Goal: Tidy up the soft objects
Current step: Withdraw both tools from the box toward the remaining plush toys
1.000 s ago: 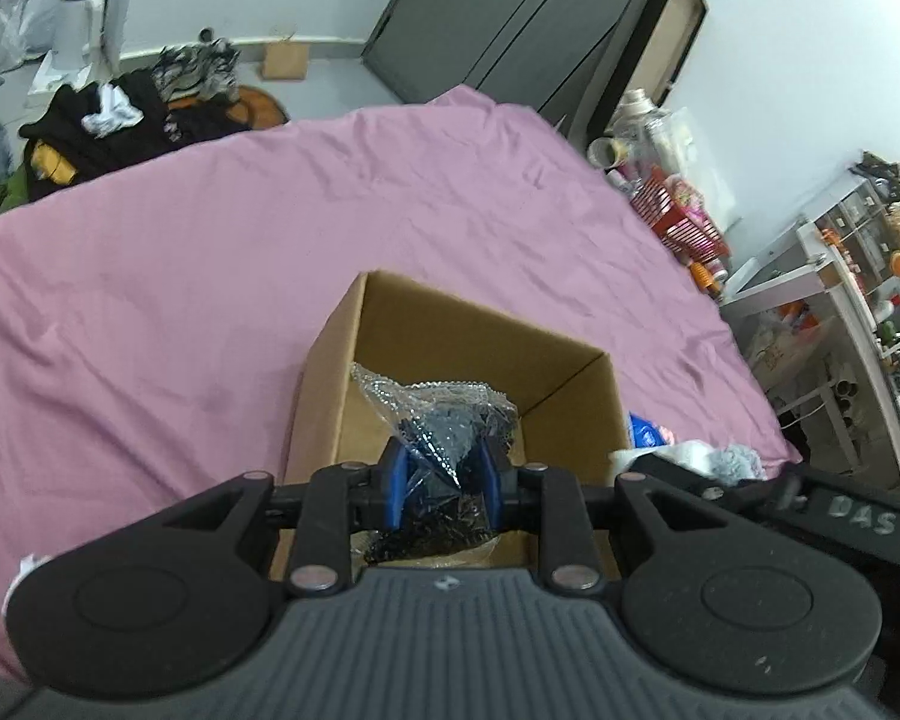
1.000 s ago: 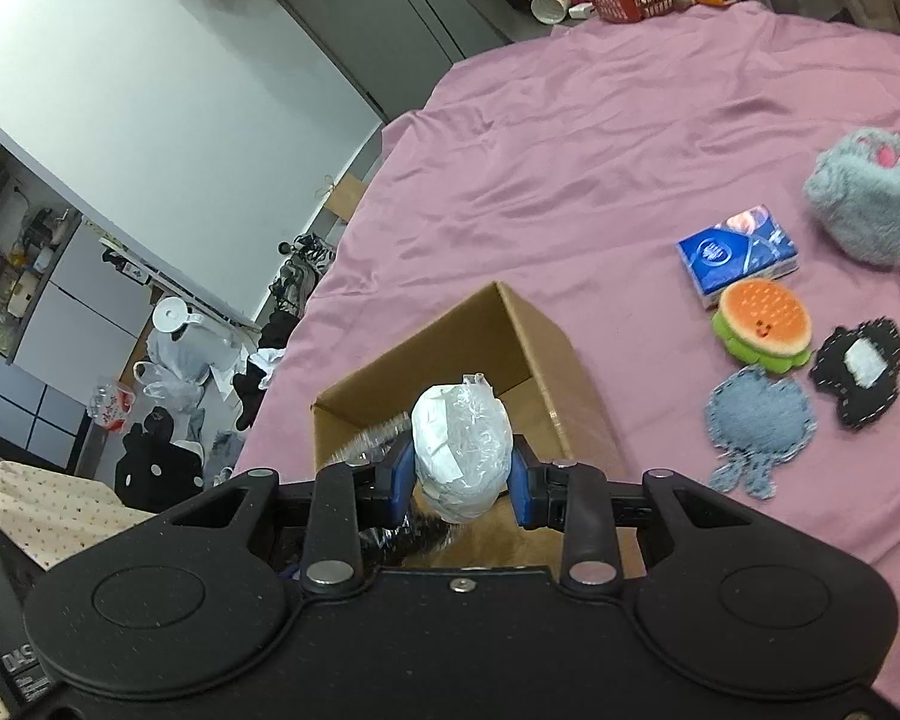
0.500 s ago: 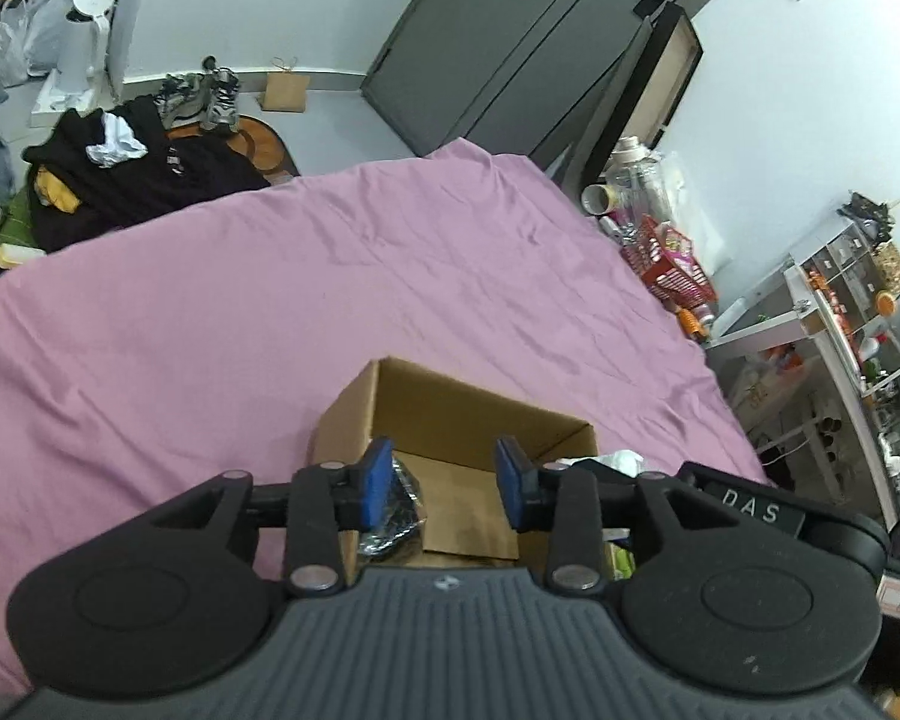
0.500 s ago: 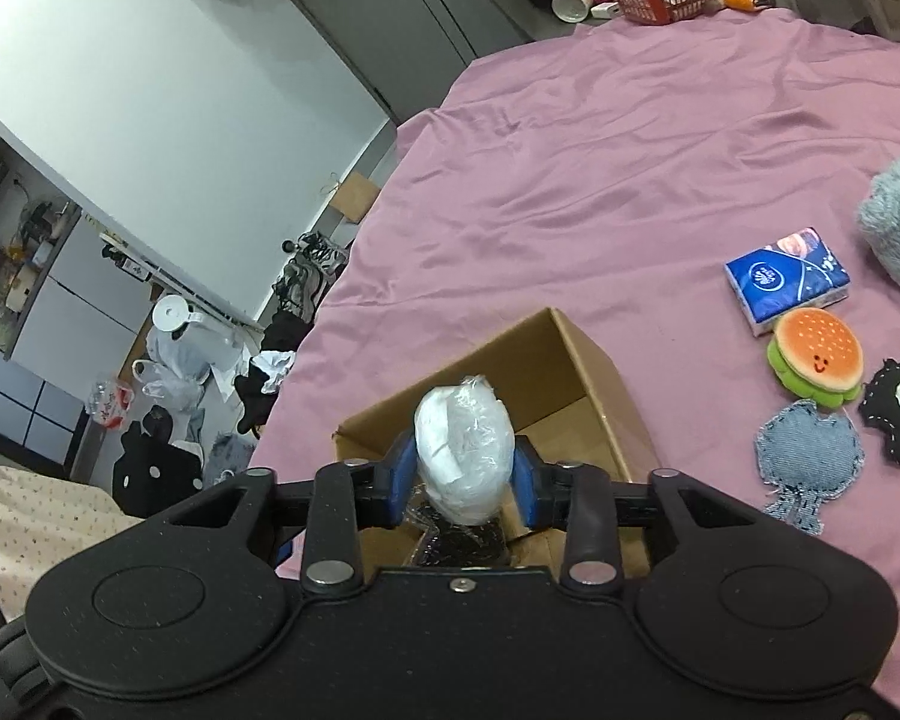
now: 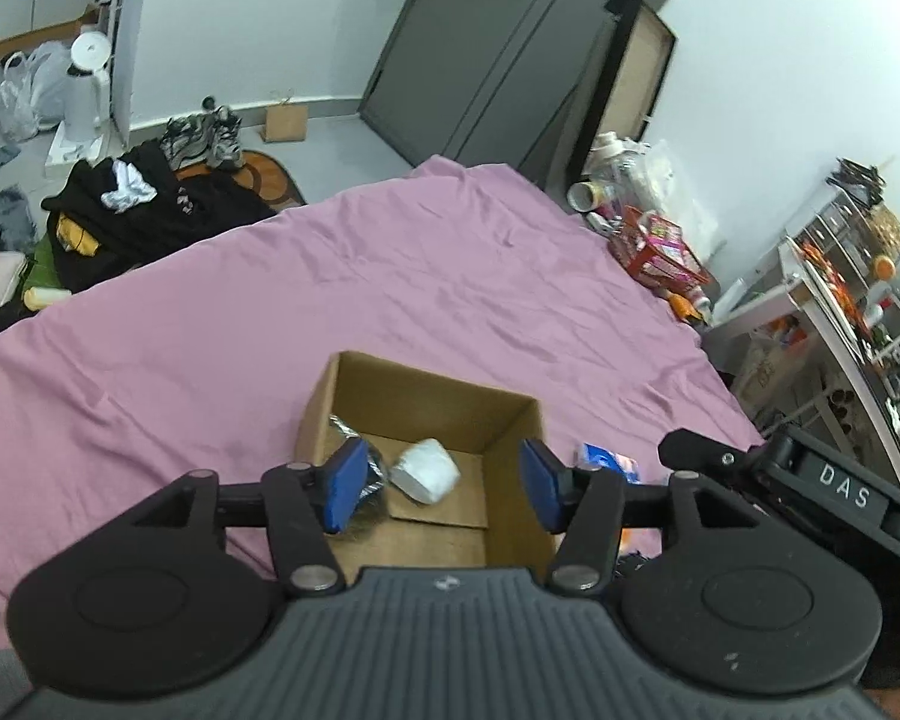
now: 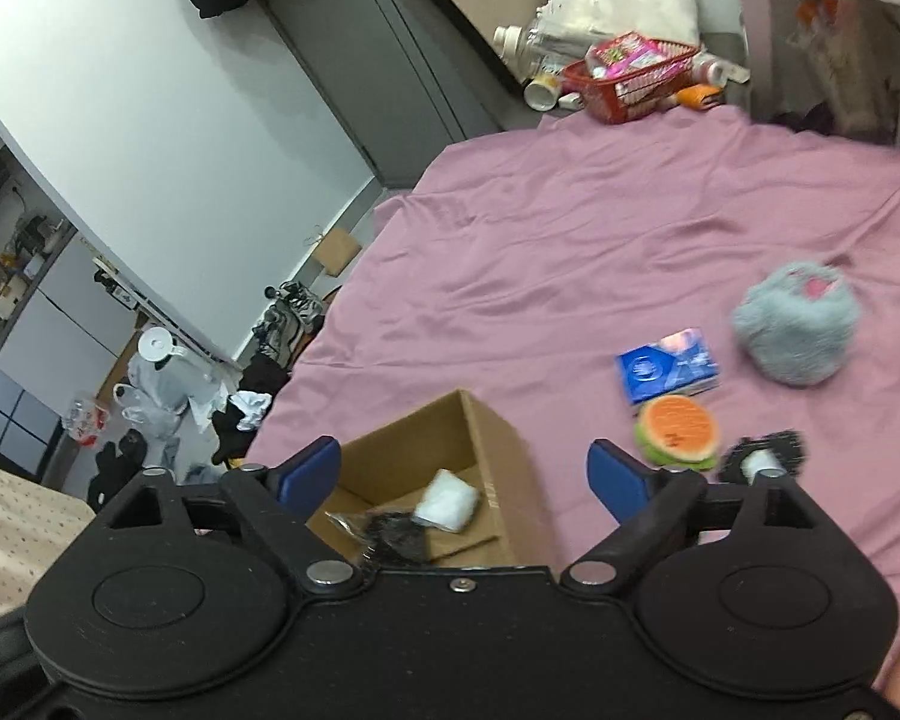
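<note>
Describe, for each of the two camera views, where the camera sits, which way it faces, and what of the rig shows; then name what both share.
Left wrist: on the left gripper, looking down past open fingers into the cardboard box.
Right wrist: on the right gripper, open, facing the box and burger plush.
Shared: box, white bundle, purple sheet.

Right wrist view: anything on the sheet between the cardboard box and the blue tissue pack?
Nothing; bare purple bedsheet between open cardboard box and blue tissue pack, right wrist view.
</note>
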`<move>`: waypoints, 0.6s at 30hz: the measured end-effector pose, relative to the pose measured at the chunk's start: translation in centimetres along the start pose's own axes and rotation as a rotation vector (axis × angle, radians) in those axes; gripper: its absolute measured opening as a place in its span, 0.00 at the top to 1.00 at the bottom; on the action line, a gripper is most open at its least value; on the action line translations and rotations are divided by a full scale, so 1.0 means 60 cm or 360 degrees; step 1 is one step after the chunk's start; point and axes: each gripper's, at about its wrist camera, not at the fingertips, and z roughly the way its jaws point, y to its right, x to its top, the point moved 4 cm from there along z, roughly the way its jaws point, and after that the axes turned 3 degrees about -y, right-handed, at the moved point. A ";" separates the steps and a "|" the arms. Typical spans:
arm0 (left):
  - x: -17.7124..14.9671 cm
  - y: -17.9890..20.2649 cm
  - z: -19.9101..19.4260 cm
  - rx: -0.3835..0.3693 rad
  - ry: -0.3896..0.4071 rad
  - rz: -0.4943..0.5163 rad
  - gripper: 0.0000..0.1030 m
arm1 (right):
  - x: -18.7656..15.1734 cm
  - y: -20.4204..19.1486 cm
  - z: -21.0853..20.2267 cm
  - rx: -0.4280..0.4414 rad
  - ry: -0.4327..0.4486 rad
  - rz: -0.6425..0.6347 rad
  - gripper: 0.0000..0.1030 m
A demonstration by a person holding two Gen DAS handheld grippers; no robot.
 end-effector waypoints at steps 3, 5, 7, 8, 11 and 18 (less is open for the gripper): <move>-0.013 0.029 -0.017 0.0012 0.0020 0.0042 0.38 | -0.001 0.022 -0.026 -0.0008 -0.0001 -0.0010 0.09; -0.023 0.052 -0.026 0.0014 0.0025 0.0071 0.37 | -0.001 0.037 -0.045 -0.0014 0.0008 -0.0019 0.08; -0.032 0.074 -0.030 0.0024 0.0018 0.0109 0.37 | -0.001 0.054 -0.066 -0.0005 0.0027 -0.0025 0.04; -0.040 0.086 -0.032 0.0024 0.0019 0.0126 0.37 | -0.001 0.063 -0.075 -0.0005 0.0035 -0.0030 0.02; -0.063 0.112 -0.033 0.0032 0.0019 0.0136 0.36 | -0.002 0.091 -0.095 -0.0028 0.0031 -0.0044 0.01; -0.102 0.179 -0.033 0.0125 0.0030 0.0227 0.20 | -0.004 0.163 -0.130 -0.0033 0.0028 0.0008 0.00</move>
